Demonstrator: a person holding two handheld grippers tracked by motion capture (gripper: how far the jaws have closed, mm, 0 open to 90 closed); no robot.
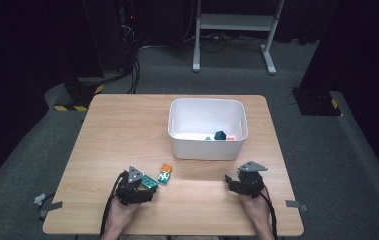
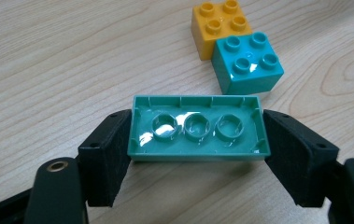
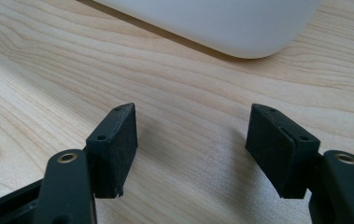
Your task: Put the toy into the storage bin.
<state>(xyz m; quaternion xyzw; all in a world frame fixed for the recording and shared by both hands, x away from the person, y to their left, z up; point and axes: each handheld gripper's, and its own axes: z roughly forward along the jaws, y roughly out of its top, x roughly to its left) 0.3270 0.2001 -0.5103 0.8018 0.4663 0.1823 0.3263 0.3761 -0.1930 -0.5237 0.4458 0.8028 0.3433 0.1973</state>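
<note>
My left gripper (image 2: 197, 140) is shut on a mint-green long brick (image 2: 198, 130), its pads pressing the two short ends. The brick's hollow underside faces the camera. In the high view that gripper (image 1: 148, 185) sits low at the table's front left with the green brick (image 1: 150, 181) at its tip. Just beyond lie an orange brick (image 2: 214, 25) and a teal brick (image 2: 249, 63), touching at a corner, studs up. My right gripper (image 3: 193, 126) stands open over bare wood with nothing between its jaws; in the high view the right gripper (image 1: 229, 181) is at the front right.
A white bin (image 1: 208, 145) stands at the table's middle back, holding a dark blue piece (image 1: 220, 135) and small teal and orange pieces. Its rounded wall (image 3: 221, 23) lies just ahead of my right gripper. Bare wood spreads between both hands.
</note>
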